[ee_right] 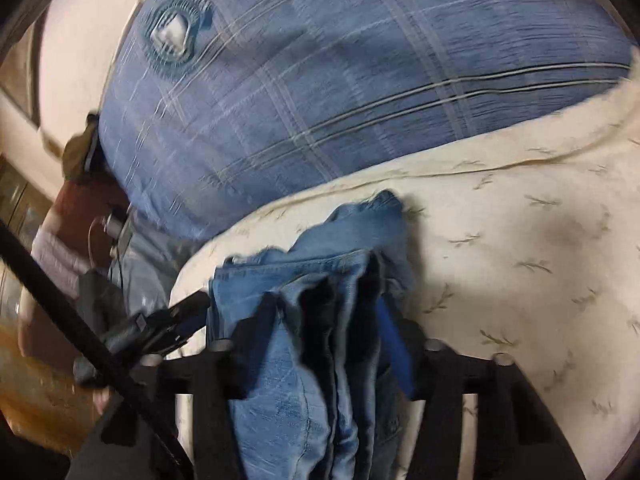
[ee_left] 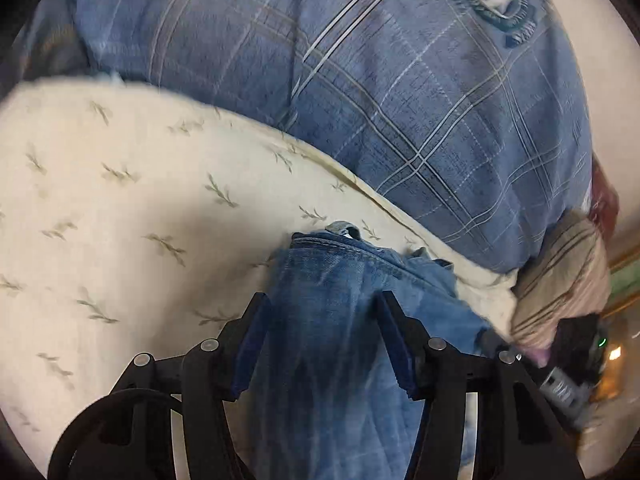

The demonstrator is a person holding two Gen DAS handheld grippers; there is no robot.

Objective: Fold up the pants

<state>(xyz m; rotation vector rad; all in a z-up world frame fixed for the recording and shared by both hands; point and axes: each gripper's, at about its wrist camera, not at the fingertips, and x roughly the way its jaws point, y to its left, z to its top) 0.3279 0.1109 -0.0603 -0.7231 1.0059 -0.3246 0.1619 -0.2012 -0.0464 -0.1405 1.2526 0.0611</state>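
While the left gripper stands parted over the jeans, the right gripper straddles bunched denim, grip unclear.

Jeans hide right tongs' left finger; view motion-blurred.

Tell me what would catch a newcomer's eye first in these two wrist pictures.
First the bunched blue jeans, hanging between the right tongs at bottom centre, with more denim between the left tongs. Behind them, a large blue plaid pillow fills the top, resting on a cream sheet printed with small leaf sprigs.
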